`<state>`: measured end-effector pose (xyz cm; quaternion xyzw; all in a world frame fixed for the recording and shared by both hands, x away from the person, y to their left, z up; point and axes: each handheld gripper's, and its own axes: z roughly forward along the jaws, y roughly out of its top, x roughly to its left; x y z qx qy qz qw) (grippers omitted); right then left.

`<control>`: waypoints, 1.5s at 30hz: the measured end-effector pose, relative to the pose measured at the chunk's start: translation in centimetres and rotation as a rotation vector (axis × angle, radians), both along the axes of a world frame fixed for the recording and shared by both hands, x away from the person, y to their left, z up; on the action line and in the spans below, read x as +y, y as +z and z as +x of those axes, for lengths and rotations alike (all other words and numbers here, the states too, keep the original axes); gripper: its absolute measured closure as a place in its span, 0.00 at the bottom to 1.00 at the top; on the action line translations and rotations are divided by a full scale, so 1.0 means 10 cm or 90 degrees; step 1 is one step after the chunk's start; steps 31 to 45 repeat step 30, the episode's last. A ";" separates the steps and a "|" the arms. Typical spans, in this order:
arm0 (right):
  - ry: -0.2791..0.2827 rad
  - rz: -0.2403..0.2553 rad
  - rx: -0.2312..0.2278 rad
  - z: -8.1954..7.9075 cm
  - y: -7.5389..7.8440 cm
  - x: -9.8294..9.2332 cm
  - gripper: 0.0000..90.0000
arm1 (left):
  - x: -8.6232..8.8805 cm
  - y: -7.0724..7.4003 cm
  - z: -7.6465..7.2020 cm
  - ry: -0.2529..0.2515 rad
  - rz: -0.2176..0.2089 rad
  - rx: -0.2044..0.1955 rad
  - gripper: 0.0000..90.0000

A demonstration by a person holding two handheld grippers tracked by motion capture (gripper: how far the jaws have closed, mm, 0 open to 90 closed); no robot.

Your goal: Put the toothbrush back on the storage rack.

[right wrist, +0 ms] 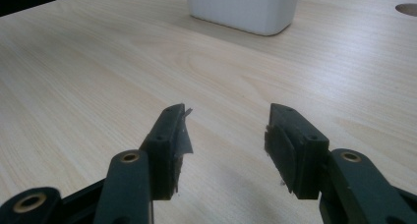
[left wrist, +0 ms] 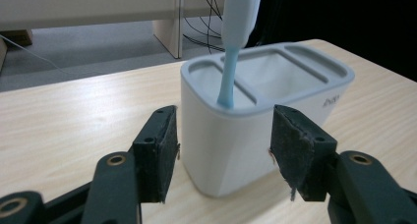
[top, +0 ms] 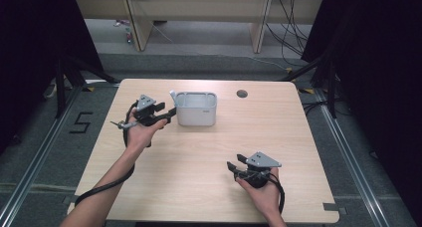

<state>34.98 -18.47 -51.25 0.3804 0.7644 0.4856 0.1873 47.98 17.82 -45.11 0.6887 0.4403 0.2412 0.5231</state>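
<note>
Left gripper (left wrist: 223, 150), jaws open, sits just beside the white holder (left wrist: 255, 130); a careless pullback could tip the toothbrush (left wrist: 231, 52). Right gripper (right wrist: 223, 150) waits open, empty.

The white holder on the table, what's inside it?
A light blue toothbrush stands in the end slot of the white holder, leaning, bristle end up. Its lower end is hidden by the wall. The wider compartments look empty on top; their bottoms can't be seen.

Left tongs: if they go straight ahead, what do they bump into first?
Most likely the white holder, right ahead between the open left tongs. The blue toothbrush stands inside it, farther back.
</note>
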 end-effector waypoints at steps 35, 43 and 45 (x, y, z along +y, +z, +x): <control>-0.010 -0.005 0.001 -0.02 -0.02 -0.01 0.55 | 0.41 -0.69 -0.97 0.008 -0.026 -0.056 0.41; -0.010 -0.005 0.001 -0.02 -0.02 -0.01 0.55 | 0.41 -0.69 -0.97 0.008 -0.026 -0.056 0.41; -0.010 -0.005 0.001 -0.02 -0.02 -0.01 0.55 | 0.41 -0.69 -0.97 0.008 -0.026 -0.056 0.41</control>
